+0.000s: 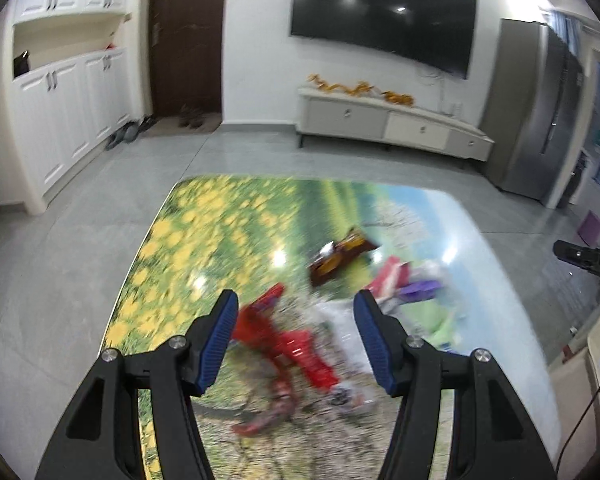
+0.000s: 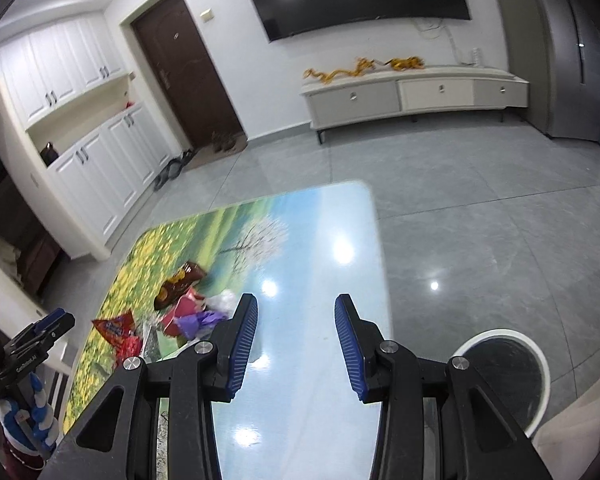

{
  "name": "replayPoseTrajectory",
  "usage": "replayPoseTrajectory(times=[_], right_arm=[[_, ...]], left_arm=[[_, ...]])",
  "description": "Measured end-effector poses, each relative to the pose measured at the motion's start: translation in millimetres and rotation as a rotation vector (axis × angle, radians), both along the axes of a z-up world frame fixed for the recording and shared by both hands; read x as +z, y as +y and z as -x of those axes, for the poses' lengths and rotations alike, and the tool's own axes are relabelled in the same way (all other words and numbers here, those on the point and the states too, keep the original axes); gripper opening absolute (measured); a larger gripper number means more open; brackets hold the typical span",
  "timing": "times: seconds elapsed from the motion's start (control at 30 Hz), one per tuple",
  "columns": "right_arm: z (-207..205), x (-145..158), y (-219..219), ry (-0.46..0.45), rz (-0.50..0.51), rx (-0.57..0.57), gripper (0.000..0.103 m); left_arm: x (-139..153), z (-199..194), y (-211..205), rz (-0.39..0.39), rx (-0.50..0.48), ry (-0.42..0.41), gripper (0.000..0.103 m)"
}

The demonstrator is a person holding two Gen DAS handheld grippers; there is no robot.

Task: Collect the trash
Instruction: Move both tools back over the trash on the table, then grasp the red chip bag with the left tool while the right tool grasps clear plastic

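table (image 2: 339, 280), glossy printed landscape top, fills the lower half of both views. all the trash visible sits on it in one loose cluster; none is seen in the bin. judgement: collecting has not started, or is at its very start; every piece is left to do.

bin (image 2: 541, 364), white rim, dark liner, on the floor off the table's edge, at about 4 o'clock in the right wrist view. its inside looks dark; cannot tell whether anything lies at the bottom. lower part is cut off by the gripper body.

left gripper (image 1: 294, 312), jaws spread wide, nothing between them, hovering over the near end of the cluster. right gripper (image 2: 296, 312), jaws also apart and holding nothing, over bare table, the cluster at its 9 o'clock.

trash, by rough size:
- red snack bag (image 2: 118, 330), crumpled, nearest the left gripper; in the left wrist view it lies between the blue pads.
- brown wrapper (image 2: 180, 284), farthest piece, at 11 o'clock from the right gripper.
- pink-red wrapper (image 2: 184, 312) and purple wrapper (image 2: 198, 322), touching or overlapping.
- white crumpled bit (image 2: 222, 300), just beside them.

hard to make out: left wrist view is motion-blurred, so piece edges and count are unsure; a pale green scrap may be print or trash. right gripper's left finger hides part of the cluster.
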State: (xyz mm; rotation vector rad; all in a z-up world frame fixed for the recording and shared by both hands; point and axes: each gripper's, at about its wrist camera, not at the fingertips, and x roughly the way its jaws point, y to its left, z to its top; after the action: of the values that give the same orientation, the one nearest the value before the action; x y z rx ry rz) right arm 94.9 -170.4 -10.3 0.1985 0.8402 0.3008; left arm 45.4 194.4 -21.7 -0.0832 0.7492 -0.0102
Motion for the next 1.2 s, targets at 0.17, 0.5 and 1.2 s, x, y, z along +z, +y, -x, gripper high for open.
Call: replayPoseTrajectory(times=[0.17,0.5,1.2], right_arm=[[-24,-28,38,0.066,0.023,0.084,0.038],[-73,-76,95,0.164,0.054,0.222,0.038],[-89,-101,100,0.197,0.018,0.26,0.031]], left_arm=[[-30,-12,16,0.016,0.037,0.059,0.059],[-57,-39,27,0.026,0.062,0.109,0.059],[-67,-55,29,0.093,0.038,0.129,0.018]])
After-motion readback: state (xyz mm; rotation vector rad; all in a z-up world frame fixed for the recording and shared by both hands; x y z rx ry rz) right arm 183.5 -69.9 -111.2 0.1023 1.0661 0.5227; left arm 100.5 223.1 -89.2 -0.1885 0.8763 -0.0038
